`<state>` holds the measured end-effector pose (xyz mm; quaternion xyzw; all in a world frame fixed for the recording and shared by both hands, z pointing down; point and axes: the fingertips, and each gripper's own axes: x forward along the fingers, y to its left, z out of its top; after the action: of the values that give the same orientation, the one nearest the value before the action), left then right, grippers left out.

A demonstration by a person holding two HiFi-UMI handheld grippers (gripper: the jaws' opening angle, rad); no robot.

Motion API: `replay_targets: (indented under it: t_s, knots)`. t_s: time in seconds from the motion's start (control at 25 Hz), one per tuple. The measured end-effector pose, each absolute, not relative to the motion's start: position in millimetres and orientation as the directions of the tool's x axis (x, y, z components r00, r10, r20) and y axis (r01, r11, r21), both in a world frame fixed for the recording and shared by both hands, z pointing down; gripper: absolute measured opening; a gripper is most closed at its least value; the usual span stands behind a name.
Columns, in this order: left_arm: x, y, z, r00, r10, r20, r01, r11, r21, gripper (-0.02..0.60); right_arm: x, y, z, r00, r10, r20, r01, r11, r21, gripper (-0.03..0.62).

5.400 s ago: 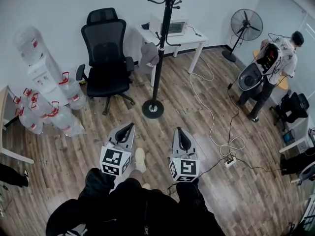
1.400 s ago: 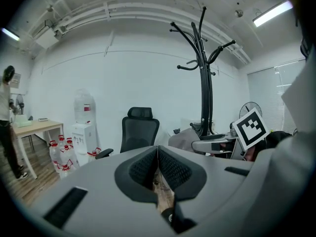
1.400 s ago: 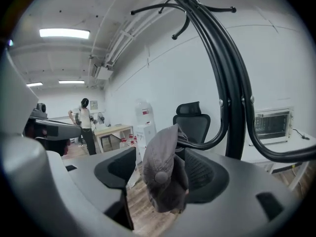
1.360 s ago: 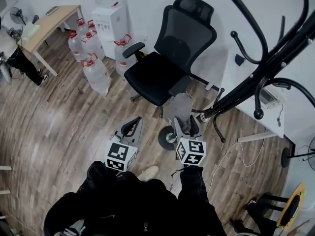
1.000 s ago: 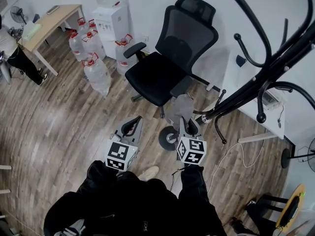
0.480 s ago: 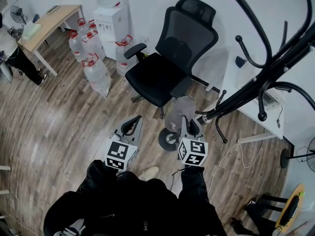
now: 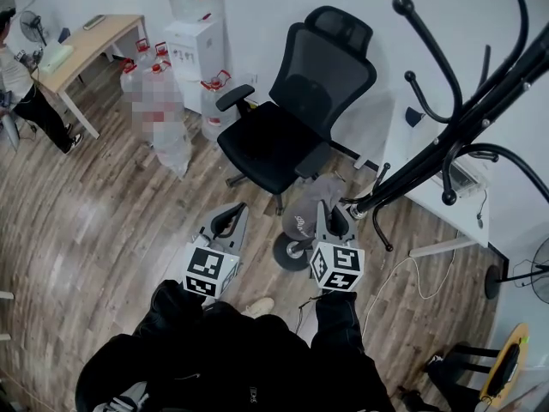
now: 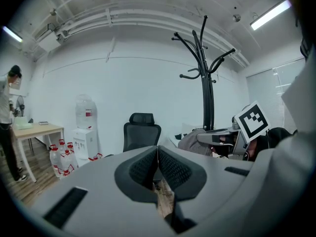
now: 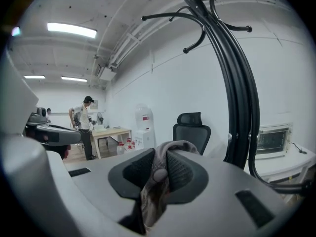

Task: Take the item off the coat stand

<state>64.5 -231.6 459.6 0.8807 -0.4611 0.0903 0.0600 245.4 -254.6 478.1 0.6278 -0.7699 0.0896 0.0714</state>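
Cap, grey, is pinched between the right gripper's nearly closed fingers beside a low hook of the stand. Left gripper is closed, empty. Risk: the thin fabric hold slips, or the cap snags the hook.

Cap in right hand-held gripper, beside coat stand; office chair behind; left hand-held gripper left.

The right gripper, jaws just closed, gripped a grey cap, with the coat stand at two o'clock and the office chair at eleven.
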Motion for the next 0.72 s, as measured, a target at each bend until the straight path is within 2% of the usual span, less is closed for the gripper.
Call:
replay_targets:
  t_s: [0.72]
  knots:
    - [60.0,-224.7,448.8,0.558,-0.809,0.187,-0.825,-0.564,0.019,0.025,224.8,-238.7,417.0,-0.256,-0.962,0.093,-0.967,0.255,-0.022,0.083]
